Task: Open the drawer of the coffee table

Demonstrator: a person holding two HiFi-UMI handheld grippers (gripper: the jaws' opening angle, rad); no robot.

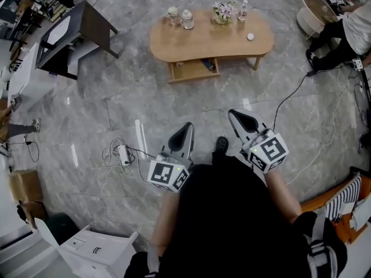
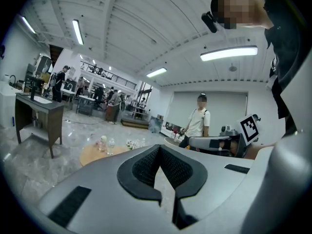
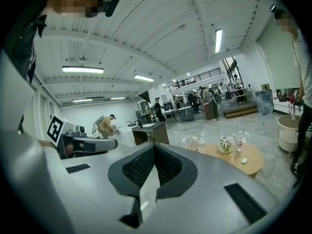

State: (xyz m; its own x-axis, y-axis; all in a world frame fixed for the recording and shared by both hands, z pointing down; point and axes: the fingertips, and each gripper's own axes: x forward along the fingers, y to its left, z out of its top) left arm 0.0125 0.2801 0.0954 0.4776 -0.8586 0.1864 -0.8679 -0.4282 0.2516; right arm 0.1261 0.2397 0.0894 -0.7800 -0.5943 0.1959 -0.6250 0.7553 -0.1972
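The oval wooden coffee table (image 1: 211,38) stands far ahead on the grey stone floor. Its wooden drawer (image 1: 194,69) shows under the top's near edge, with a dark object inside. Two glass jars (image 1: 179,17), flowers (image 1: 223,11) and a bottle (image 1: 243,9) sit on top. My left gripper (image 1: 186,126) and right gripper (image 1: 233,113) hang side by side close to my body, well short of the table, both shut and empty. In the left gripper view the table (image 2: 92,155) lies beyond the shut gripper (image 2: 159,146). In the right gripper view the table (image 3: 243,162) is right of the shut gripper (image 3: 154,145).
A power strip with coiled cables (image 1: 123,154) lies on the floor left of my feet. A black cable (image 1: 290,97) runs toward the table's right end. A dark desk (image 1: 75,33) stands at far left, a white box (image 1: 95,248) near left, and a person (image 1: 348,33) sits at far right.
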